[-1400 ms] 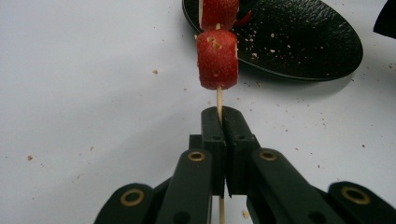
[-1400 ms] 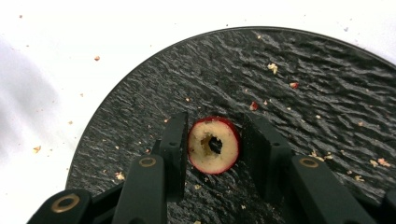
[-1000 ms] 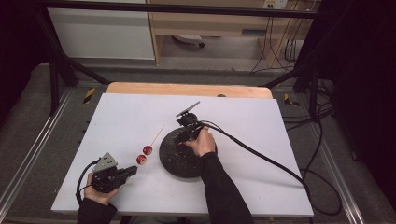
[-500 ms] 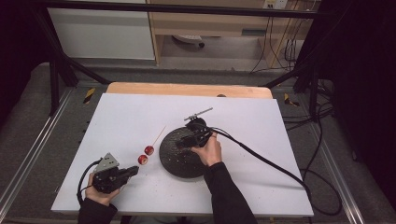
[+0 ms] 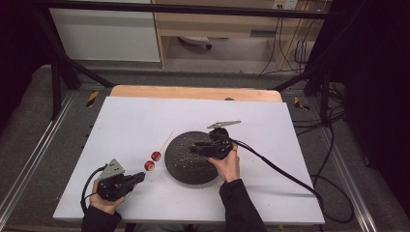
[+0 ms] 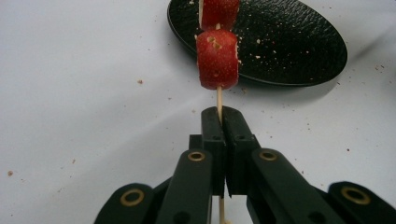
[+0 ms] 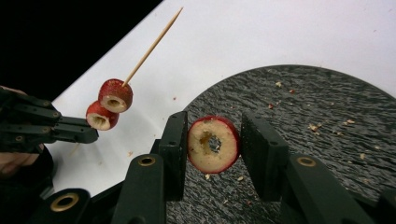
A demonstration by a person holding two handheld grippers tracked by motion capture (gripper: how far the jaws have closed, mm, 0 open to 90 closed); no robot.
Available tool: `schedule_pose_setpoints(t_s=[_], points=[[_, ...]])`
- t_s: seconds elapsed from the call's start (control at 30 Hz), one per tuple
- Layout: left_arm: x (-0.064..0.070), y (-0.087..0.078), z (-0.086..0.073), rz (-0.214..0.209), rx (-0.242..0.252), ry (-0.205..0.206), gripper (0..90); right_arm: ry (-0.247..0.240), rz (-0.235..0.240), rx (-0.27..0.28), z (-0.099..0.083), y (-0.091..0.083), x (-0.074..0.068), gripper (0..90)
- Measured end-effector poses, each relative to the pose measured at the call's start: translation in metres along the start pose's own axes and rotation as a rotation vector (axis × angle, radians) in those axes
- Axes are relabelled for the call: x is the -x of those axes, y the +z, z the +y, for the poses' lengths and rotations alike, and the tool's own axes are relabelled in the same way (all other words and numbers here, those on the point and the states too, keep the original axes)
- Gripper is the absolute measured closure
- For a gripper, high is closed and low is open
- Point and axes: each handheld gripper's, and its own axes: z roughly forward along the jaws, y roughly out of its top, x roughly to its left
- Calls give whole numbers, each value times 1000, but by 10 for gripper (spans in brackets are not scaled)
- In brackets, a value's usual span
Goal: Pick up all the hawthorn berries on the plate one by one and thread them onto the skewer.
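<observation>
Fruit rings on a skewer, one more ring at the plate.
Left claw (image 6: 219, 116) pinched the skewer (image 6: 218, 100) near the bench's front left corner. Right claw (image 7: 215, 140), spread, flanked a cored ring (image 7: 213, 143) over the black plate (image 5: 186, 166), left jaw touching it.

Your plate (image 5: 186, 162) sits mid-counter (image 5: 270, 193). Skewer (image 5: 164, 143) with two fruit pieces (image 5: 153, 161) lies at the plate's 9 o'clock, off it. Left claw (image 5: 140, 177) at 8 o'clock; right claw (image 5: 194, 148) above the plate, a fruit ring (image 7: 213, 144) between its jaws.
</observation>
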Motion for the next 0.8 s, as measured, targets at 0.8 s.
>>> schedule_pose_setpoints(t_s=[0.8], points=[[18,9,7,-12,28,24,882,152,80,353,-26,-28,14,633]])
